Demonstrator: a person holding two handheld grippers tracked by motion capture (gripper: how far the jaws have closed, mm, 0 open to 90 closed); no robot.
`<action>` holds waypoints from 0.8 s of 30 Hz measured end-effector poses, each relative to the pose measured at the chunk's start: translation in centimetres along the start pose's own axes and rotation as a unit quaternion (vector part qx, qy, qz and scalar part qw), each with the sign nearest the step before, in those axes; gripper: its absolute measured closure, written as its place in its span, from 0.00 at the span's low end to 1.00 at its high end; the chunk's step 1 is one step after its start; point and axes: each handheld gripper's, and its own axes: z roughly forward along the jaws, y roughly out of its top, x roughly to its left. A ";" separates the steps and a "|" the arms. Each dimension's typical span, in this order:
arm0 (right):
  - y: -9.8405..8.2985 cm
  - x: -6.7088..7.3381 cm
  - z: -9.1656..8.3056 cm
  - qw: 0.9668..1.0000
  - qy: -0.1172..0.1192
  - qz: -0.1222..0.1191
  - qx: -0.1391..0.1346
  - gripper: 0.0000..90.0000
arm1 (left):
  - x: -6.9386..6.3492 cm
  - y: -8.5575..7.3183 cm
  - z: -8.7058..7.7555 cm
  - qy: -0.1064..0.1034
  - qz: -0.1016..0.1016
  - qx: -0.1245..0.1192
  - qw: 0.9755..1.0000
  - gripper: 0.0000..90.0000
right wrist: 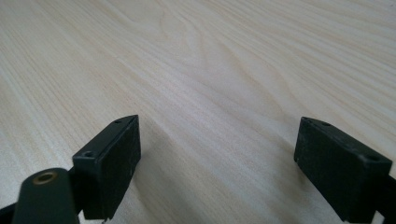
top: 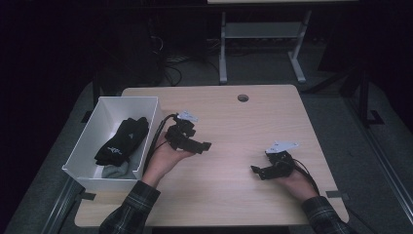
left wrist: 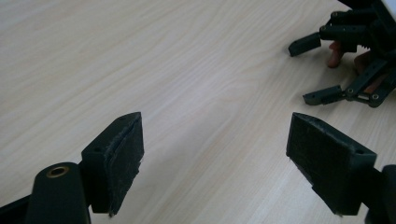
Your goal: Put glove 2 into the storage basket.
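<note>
My left gripper (top: 203, 145) hovers over the light wooden table (top: 234, 117) just right of a white box (top: 146, 105); its jaws stand wide apart with nothing between them (left wrist: 215, 154). Inside the box lie black socks (top: 122, 139) on top of a grey sock (top: 114, 170). My right gripper (top: 257, 171) rests low over the table's front right area, open and empty (right wrist: 217, 163). In the left gripper view the right gripper (left wrist: 345, 60) appears at the upper right, held by a hand.
The table has a round cable hole (top: 243, 98) near its far edge. Behind the table stand a desk frame's white legs (top: 223, 48) on a dark floor. Plaid sleeves (top: 129, 209) enter from the bottom.
</note>
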 end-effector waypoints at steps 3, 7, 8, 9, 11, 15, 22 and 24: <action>0.0 0.0 0.0 1.000 0.000 0.000 0.000 0.16 | -0.4 -0.5 0.7 -0.004 0.007 0.003 1.000 0.20; 0.0 0.0 0.0 1.000 0.000 0.000 0.000 0.16 | -0.9 -1.1 1.4 -0.012 0.012 0.005 1.000 0.20; 0.0 0.0 0.0 1.000 0.000 0.000 0.000 0.16 | -0.9 -1.2 1.6 -0.015 0.016 0.005 1.000 0.20; 0.0 0.0 0.0 1.000 0.000 0.000 0.000 0.16 | -1.0 -1.4 1.8 -0.016 0.020 0.005 1.000 0.19; 0.0 0.0 0.0 1.000 0.000 0.000 0.000 0.16 | -1.3 -1.7 2.2 -0.019 0.022 0.005 1.000 0.19; 0.0 0.0 0.0 1.000 0.000 0.000 0.000 0.16 | -1.9 -2.4 3.0 -0.023 0.039 0.013 0.999 0.18; 0.0 0.0 0.0 1.000 0.000 0.000 0.000 0.16 | -2.7 -3.5 4.4 -0.026 0.064 0.019 0.997 0.18; 0.0 0.0 0.0 1.000 0.000 0.000 0.000 0.16 | -2.9 -3.8 4.7 -0.027 0.065 0.019 0.997 0.17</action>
